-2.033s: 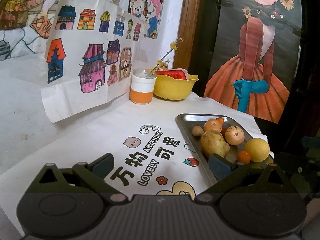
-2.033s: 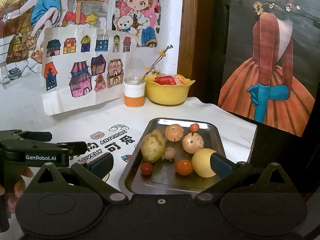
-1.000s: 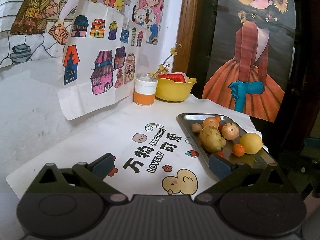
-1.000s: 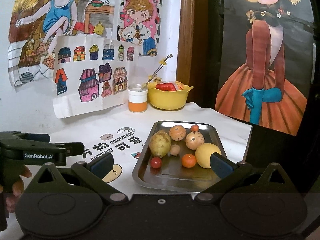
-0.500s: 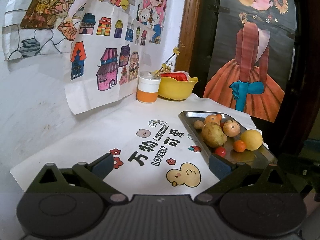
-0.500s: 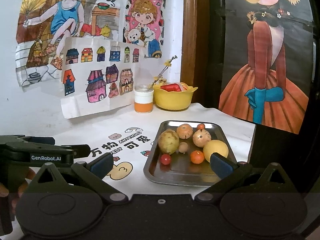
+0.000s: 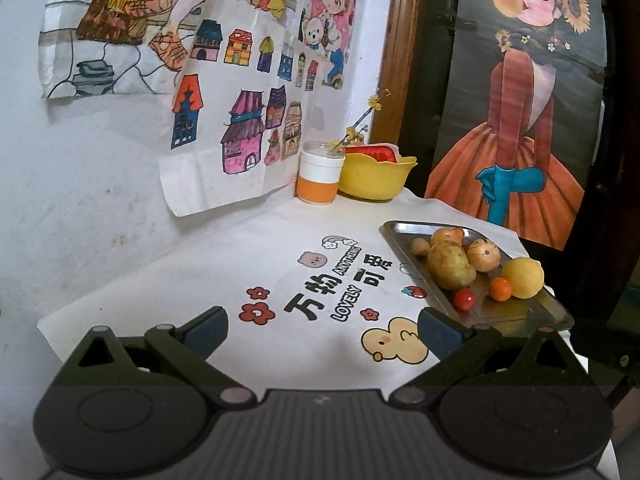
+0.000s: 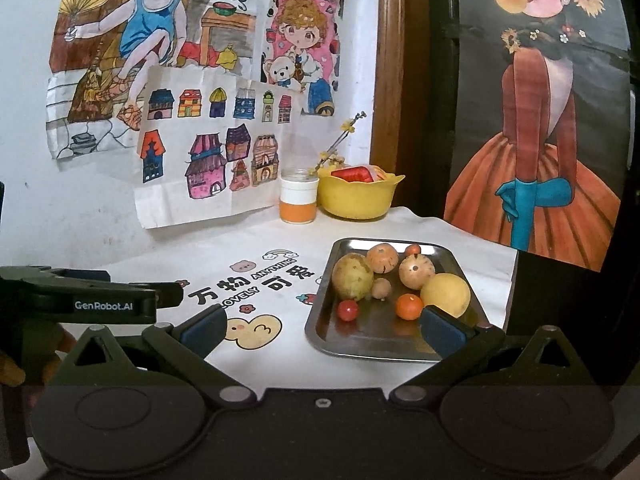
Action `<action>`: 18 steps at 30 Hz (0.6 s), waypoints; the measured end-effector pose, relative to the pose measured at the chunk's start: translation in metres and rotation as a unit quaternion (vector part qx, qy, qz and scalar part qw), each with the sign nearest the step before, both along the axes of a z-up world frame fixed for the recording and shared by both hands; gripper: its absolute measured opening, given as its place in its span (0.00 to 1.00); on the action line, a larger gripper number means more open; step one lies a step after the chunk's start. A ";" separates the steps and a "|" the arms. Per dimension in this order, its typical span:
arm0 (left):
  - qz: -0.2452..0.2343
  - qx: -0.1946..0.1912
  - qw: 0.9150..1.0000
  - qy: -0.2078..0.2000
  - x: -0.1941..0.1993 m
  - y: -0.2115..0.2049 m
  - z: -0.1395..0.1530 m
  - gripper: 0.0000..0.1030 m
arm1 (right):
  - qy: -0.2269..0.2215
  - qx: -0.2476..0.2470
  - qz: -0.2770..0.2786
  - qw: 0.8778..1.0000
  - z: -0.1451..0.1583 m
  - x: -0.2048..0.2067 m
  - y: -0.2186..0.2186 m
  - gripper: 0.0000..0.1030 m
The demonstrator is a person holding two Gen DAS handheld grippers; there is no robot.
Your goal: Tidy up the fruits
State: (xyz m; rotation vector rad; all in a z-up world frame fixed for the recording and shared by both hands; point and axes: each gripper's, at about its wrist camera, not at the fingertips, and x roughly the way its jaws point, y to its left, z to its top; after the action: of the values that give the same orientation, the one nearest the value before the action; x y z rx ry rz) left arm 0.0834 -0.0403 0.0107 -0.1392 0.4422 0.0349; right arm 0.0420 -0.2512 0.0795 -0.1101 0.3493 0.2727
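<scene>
Steel tray [image 8: 452, 258] holds the loose fruit together; yellow bowl [image 8: 360, 198] stands apart.
Left tongs [image 7: 322, 330] and right tongs [image 8: 322, 326] gape empty, back from the tray, likely awaiting a pick.

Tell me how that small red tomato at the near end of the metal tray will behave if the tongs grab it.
The small red tomato looks round and glossy, so it may slip or roll across the smooth metal tray. It sits apart from its neighbours. Probably light and soft; squeeze gently.
</scene>
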 end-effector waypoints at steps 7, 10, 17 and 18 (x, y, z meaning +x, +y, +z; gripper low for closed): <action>-0.004 0.004 1.000 -0.005 -0.005 -0.001 -0.001 1.00 | -0.008 0.003 -0.005 1.000 0.000 -0.005 -0.002 0.99; -0.011 0.008 1.000 -0.010 -0.008 -0.003 -0.002 1.00 | -0.011 0.004 -0.006 1.000 0.000 -0.007 -0.002 0.99; -0.027 0.018 0.999 -0.022 -0.014 0.001 -0.004 1.00 | -0.009 0.026 -0.016 0.999 -0.003 -0.010 -0.001 0.99; -0.027 0.017 0.999 -0.022 -0.014 0.002 -0.005 1.00 | -0.007 0.032 -0.017 0.999 -0.004 -0.010 -0.001 0.99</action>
State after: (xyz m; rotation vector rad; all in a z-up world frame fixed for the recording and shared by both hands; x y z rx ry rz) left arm 0.0691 -0.0385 0.0061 -0.0947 0.4013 -0.0135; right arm 0.0324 -0.2523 0.0751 -0.0440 0.3277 0.2492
